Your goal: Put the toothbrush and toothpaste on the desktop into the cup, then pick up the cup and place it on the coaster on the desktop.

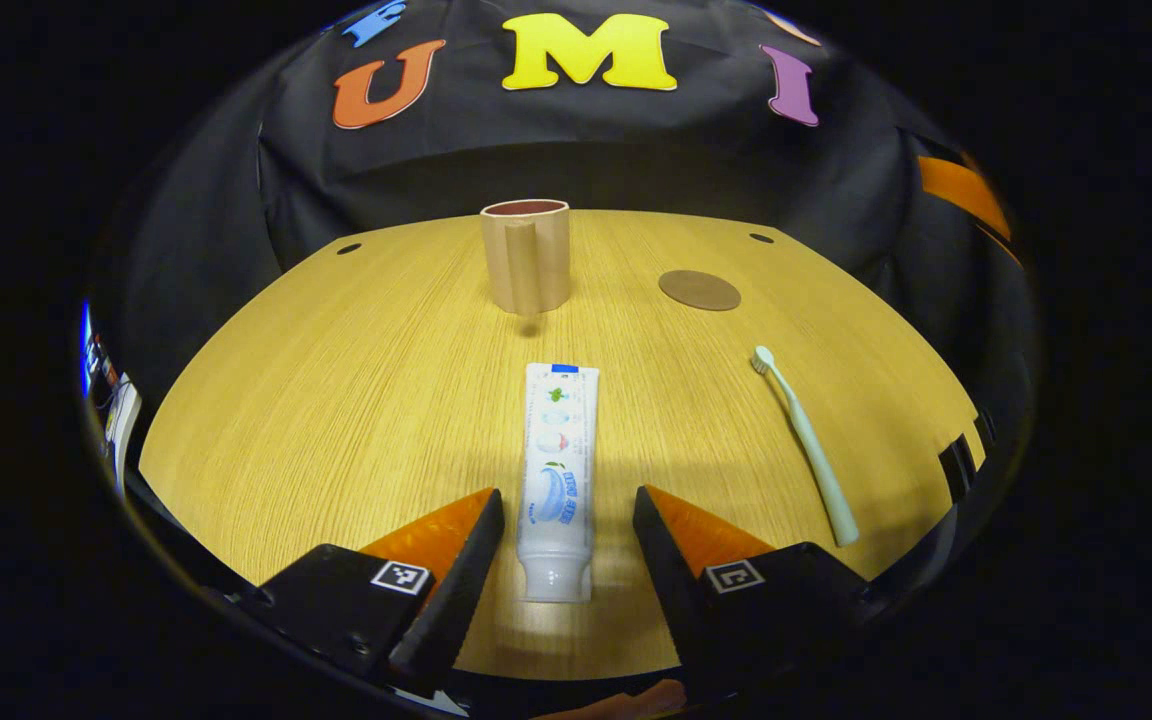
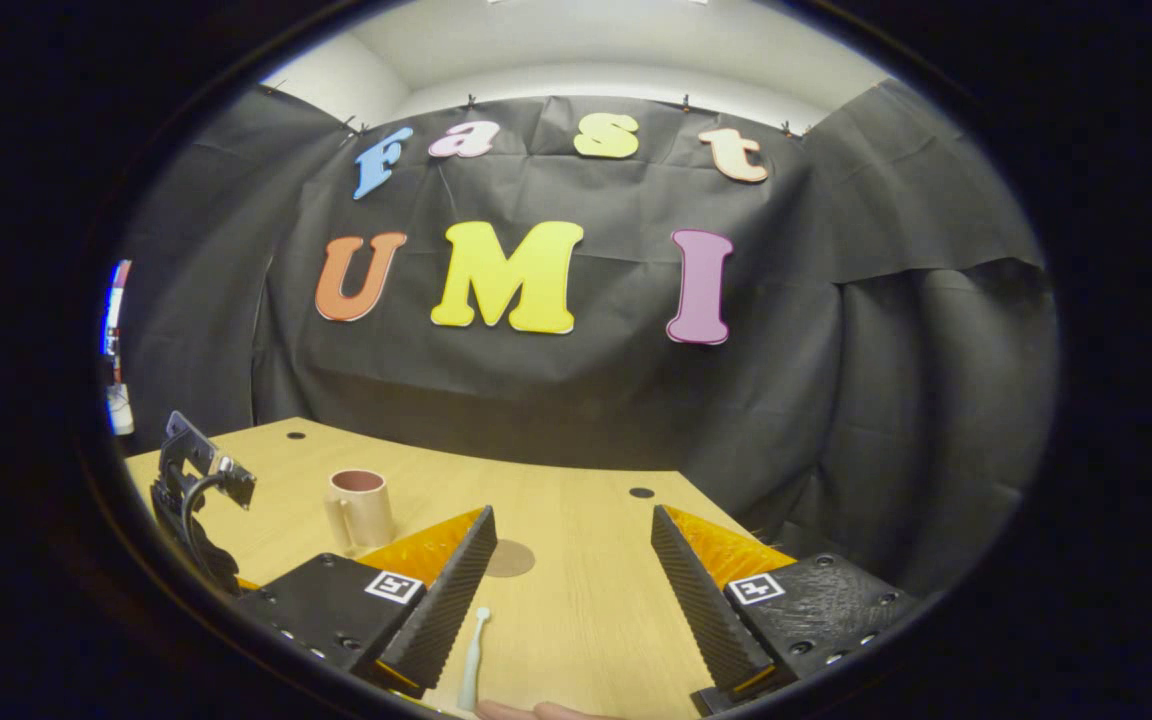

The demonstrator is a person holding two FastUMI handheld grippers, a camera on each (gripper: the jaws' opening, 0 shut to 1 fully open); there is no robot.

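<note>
Toothpaste tube (image 1: pixel 558 480) lies lengthwise at lower centre of the left gripper view, cap nearest, flanked by the spread, empty fingers of the left gripper (image 1: pixel 568 530). A toothbrush (image 1: pixel 804 443) lies to its right; the cup (image 1: pixel 526 256) and round coaster (image 1: pixel 699 290) sit beyond on the wooden desktop (image 1: pixel 336 400). In the right gripper view, the right gripper (image 2: pixel 572 560) is likewise parted, empty.

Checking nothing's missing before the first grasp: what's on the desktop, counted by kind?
Cup: 1
Coaster: 1
Toothpaste: 1
Toothbrush: 1
Total: 4
</note>
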